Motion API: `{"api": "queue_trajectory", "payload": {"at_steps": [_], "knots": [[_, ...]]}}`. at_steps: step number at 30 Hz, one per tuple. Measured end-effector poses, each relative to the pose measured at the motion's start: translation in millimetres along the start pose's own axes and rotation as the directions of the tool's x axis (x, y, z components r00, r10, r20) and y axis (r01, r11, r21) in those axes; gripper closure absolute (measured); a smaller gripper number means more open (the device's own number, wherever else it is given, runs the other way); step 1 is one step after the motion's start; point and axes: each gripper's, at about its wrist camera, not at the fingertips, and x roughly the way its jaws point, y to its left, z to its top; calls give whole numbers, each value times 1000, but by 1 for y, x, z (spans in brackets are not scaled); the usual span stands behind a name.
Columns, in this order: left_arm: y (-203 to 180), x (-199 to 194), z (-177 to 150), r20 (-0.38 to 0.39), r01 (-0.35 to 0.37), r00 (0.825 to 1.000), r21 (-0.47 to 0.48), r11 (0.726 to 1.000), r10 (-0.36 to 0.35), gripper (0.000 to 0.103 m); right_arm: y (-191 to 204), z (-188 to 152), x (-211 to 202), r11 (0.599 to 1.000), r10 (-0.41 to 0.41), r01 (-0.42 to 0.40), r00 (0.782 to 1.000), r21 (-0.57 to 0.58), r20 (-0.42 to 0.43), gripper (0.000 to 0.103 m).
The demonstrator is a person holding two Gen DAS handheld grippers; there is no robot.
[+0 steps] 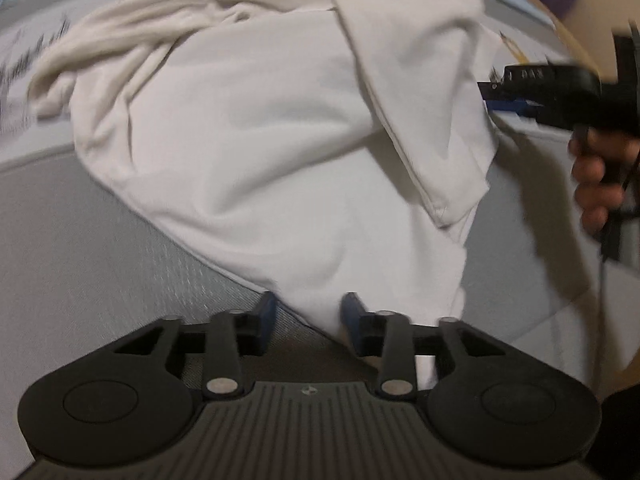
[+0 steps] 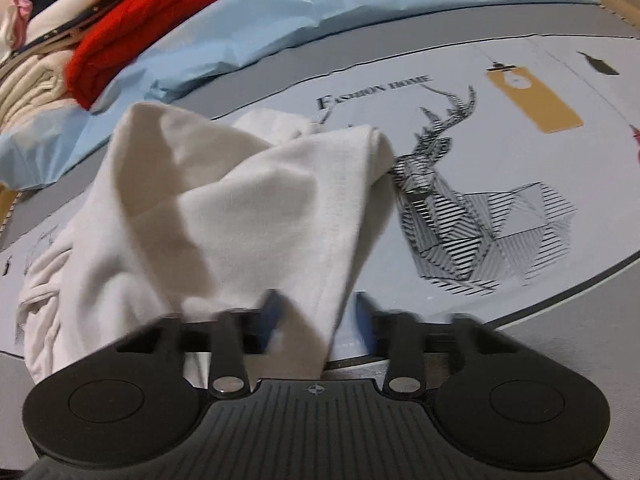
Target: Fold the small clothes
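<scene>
**Spotter:** What worries you right now?

**Me:** The white garment (image 1: 256, 152) is bunched, one flap doubled over itself ahead of my left gripper (image 1: 308, 320). If I pull now I reckon the crease gets locked in crooked. And my grip on the left is only on the very hem, so it could slide out.

**Spotter:** How are the jaws standing?

**Me:** Left ones drawn in narrow; the hem lies across the right-hand pad, with a gap showing by the other pad. I can't tell whether it's truly pinched. The right gripper (image 2: 316, 316) is nearly pressed together, a tongue of the cloth running down between its pads.

**Spotter:** Where's the garment lying?

**Me:** Straight ahead of both grippers, heaped on the printed bench cover (image 2: 500, 152). The red cloth (image 2: 132, 52) and blue sheet (image 2: 280, 20) sit well beyond it, up-left of my right gripper.
</scene>
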Motion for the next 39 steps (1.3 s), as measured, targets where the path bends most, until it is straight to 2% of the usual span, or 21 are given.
{"api": "queue_trajectory", "payload": {"at_steps": [1, 2, 8, 12, 13, 16, 18, 19, 21, 22, 23, 24, 25, 26, 27, 28, 29, 33, 37, 38, 39], "knots": [[0, -1, 0, 8, -4, 1000, 19, 1000, 4, 95, 1, 0, -1, 1000, 8, -8, 1000, -6, -11, 99], [1, -3, 0, 8, 3, 1000, 23, 1000, -3, 97, 3, 0, -6, 1000, 8, -8, 1000, -17, -6, 99], [22, -34, -2, 44, -1, 999, 54, 999, -1, 99, 6, -1, -72, 991, 17, -20, 1000, -134, -19, 100], [36, -61, -19, 32, -40, 999, 152, 988, 35, 99, 12, -31, -120, 949, 81, -122, 985, -289, -150, 100], [39, -66, -26, 19, -55, 998, 194, 980, 53, 99, 13, -45, -127, 934, 85, -153, 973, -323, -215, 100], [49, -71, -56, -44, -115, 989, 350, 930, 139, 99, 20, -98, -145, 848, 80, -294, 894, -441, -441, 103], [56, -71, -75, -61, -182, 971, 442, 879, 231, 101, 25, -127, -155, 784, 32, -347, 851, -516, -524, 103], [61, -70, -81, -75, -204, 960, 465, 861, 268, 103, 25, -134, -161, 768, 20, -356, 844, -532, -535, 100], [71, -72, -88, -74, -249, 943, 486, 838, 323, 103, 20, -128, -175, 774, 74, -372, 857, -512, -509, 98], [76, -76, -87, -65, -255, 946, 461, 850, 318, 103, 15, -113, -181, 792, 106, -362, 875, -492, -473, 90], [82, -82, -81, -52, -242, 956, 412, 879, 287, 102, 10, -97, -186, 823, 136, -338, 898, -457, -417, 84], [86, -88, -75, -33, -218, 969, 366, 905, 246, 101, 6, -85, -186, 855, 158, -312, 917, -415, -366, 69], [87, -93, -68, -10, -199, 977, 327, 924, 214, 100, 1, -68, -184, 891, 168, -281, 934, -357, -316, 61], [86, -95, -60, 6, -182, 982, 292, 939, 188, 99, -4, -53, -178, 924, 170, -250, 947, -289, -274, 61], [86, -97, -53, 15, -157, 987, 255, 954, 159, 91, -6, -48, -170, 943, 173, -234, 952, -237, -252, 61], [81, -97, -49, 17, -137, 991, 232, 963, 136, 84, -6, -43, -160, 958, 176, -223, 954, -181, -243, 61], [76, -97, -47, 17, -122, 993, 219, 968, 121, 82, -6, -37, -148, 968, 177, -213, 953, -132, -245, 61], [50, -86, -34, 6, -129, 991, 237, 963, 131, 81, 9, -35, -101, 984, 145, -167, 952, -63, -270, 52], [36, -72, -24, -12, -91, 995, 254, 963, 97, 79, 30, -50, -68, 991, 123, -133, 950, -15, -285, 51], [33, -70, -23, -12, -91, 995, 267, 959, 98, 79, 31, -47, -65, 991, 128, -134, 951, -1, -281, 55], [30, -68, -23, -10, -93, 995, 277, 956, 100, 79, 29, -48, -64, 991, 129, -132, 952, 8, -276, 77]]}}
